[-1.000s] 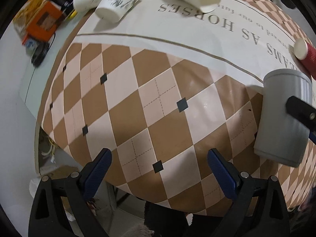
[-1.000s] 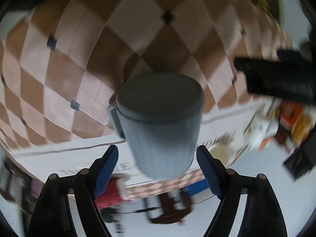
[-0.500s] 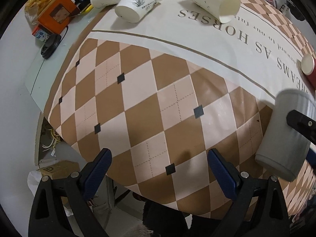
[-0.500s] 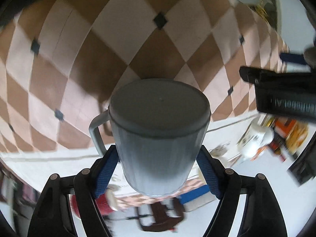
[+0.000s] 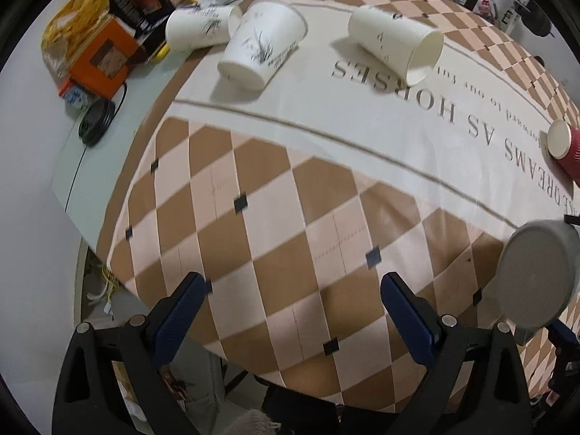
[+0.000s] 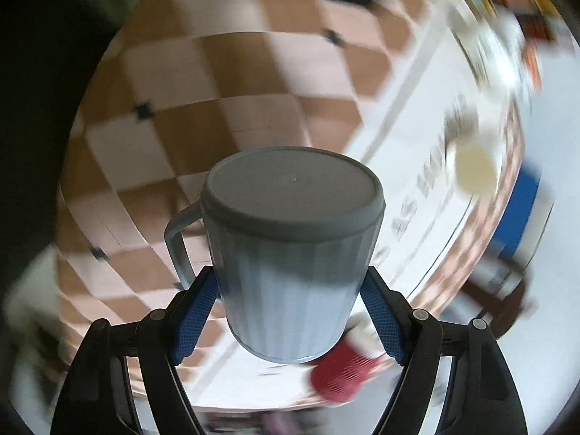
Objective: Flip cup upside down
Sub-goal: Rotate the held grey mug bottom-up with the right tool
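Right wrist — grey cup (image 6: 290, 253) now gripped, background newly blurred.

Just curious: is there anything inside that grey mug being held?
Can't tell. The grey mug, gripped by the right gripper, shows only its flat closed base and ribbed wall; its opening faces away from both cameras, hiding the inside.

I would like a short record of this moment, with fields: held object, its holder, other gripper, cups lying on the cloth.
held object: grey mug with a handle, flat base toward the camera
holder: right gripper, pads on the mug's ribbed sides
other gripper: left gripper, open, nothing between its fingers
cups lying on the cloth: three white paper cups, one red cup
surface: checkered tablecloth
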Demonstrator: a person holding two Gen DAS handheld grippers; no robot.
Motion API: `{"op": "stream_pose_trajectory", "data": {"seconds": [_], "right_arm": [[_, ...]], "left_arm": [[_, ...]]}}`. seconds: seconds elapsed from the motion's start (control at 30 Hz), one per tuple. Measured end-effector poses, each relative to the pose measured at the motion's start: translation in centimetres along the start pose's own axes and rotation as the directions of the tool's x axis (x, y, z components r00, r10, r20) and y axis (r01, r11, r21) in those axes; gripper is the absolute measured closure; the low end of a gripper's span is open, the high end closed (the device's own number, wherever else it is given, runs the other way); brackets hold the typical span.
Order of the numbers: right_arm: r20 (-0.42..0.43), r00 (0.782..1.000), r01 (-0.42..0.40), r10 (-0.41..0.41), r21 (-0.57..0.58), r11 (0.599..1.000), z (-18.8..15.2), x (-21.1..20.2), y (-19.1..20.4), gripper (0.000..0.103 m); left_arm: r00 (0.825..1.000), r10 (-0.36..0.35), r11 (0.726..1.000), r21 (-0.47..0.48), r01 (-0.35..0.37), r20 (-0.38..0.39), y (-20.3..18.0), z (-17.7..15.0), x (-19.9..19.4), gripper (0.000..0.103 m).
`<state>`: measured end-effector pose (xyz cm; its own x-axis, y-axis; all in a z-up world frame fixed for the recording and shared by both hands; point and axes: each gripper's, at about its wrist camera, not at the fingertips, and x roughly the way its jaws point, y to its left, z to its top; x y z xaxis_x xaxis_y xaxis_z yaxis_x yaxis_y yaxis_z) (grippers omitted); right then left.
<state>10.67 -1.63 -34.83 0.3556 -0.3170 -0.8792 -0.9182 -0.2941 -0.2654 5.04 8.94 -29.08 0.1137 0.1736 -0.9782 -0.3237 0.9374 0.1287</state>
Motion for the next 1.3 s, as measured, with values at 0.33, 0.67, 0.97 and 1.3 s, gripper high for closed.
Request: {"op": "stream_pose_trajectory", "data": {"seconds": [0.33,0.67,0.97,1.3], "right_arm": [[0.011,0.867,-0.363,0.498,0.699,0.616,-6.4,5.0,-6.2,0.022],[0.137,0.708,-0.356,0.693,0.917,0.182,-10.0,11.7,-8.8,0.022],[0.147,0.714,-0.36,0.685,0.916,0.179,-9.7,11.8,-9.1,0.02],[0.263,0.753,-0.416,0.604,0.901,0.126,-10.4,9.8,-9.8,0.015]], "left_arm": [[0.998,-0.058,0.997,0.052,0.057,0.027,0.3,3.1,0.3,0.004],[0.996,-0.094,0.991,0.101,0.093,0.01,-1.7,4.2,1.3,0.004],[0.99,-0.142,0.982,0.125,0.142,-0.007,-3.3,4.7,1.4,0.004],[0.991,-0.132,0.982,0.131,0.133,-0.015,-4.7,4.9,1.1,0.0]]}}
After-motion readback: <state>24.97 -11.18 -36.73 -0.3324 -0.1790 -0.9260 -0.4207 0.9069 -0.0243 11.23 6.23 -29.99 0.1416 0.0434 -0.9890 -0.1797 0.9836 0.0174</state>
